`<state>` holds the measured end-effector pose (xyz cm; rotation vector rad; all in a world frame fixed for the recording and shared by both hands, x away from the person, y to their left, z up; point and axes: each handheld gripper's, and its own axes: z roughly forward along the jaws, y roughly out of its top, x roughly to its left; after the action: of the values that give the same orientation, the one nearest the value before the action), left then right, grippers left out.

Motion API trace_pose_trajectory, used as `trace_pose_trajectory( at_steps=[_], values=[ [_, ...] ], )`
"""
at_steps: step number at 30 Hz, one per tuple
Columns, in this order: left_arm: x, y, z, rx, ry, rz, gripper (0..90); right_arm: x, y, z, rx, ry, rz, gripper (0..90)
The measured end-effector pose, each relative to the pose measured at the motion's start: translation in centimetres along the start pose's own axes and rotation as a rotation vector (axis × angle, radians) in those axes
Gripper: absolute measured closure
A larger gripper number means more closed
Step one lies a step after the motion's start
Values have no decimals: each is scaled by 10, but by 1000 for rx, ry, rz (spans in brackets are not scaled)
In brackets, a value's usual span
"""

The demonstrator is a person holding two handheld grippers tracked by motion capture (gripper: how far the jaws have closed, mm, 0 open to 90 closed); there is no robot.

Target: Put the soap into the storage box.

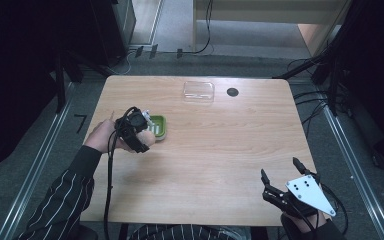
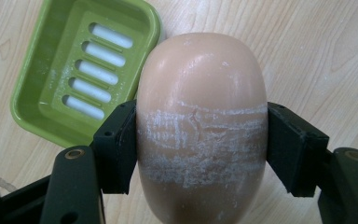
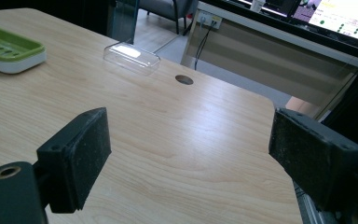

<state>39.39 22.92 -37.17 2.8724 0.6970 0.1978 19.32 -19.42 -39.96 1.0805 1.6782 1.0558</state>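
Observation:
A peach-coloured oval bar of soap (image 2: 200, 126) with white scuff marks is clamped between the black pads of my left gripper (image 2: 200, 149), held above the table. Just beyond it lies a green soap dish (image 2: 81, 70) with white slots, empty. In the high view my left gripper (image 1: 139, 131) hangs over the near edge of the green dish (image 1: 161, 127), with the soap (image 1: 147, 138) under it. My right gripper (image 1: 282, 173) rests at the table's near right corner, jaws wide apart and nothing between them. The right gripper view has the dish (image 3: 9, 46) far off at the left.
A clear plastic lid (image 1: 198, 92) lies near the table's far edge, with a dark round hole (image 1: 232, 92) to its right. The wooden table (image 1: 220, 150) has a floor rail on each side. Cables trail on the floor beyond.

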Motion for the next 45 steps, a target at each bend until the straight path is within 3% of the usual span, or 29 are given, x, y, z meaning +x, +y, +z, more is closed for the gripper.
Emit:
trace_pose_trajectory(
  at_steps=[5, 13, 23, 33, 38, 42, 45],
  values=[
    [7, 0, 0, 1, -3, 2, 336, 1, 0, 0, 1, 0, 0, 134],
    [11, 4, 6, 30, -5, 44, 336, 1, 0, 0, 4, 1, 3, 134],
    [19, 9, 1, 12, 10, 55, 335, 1, 0, 1, 5, 2, -2, 134],
    [23, 12, 7, 36, 13, 69, 336, 2, 1, 3, 6, 7, 1, 134],
    [26, 17, 6, 32, 17, 63, 336, 1, 0, 4, 5, 6, -1, 134],
    [26, 23, 4, 23, 27, 82, 336, 0, 0, 4, 4, 9, 2, 134],
    [27, 27, 6, 46, 29, 98, 336, -1, -1, 4, 3, 8, 1, 134]
  ],
)
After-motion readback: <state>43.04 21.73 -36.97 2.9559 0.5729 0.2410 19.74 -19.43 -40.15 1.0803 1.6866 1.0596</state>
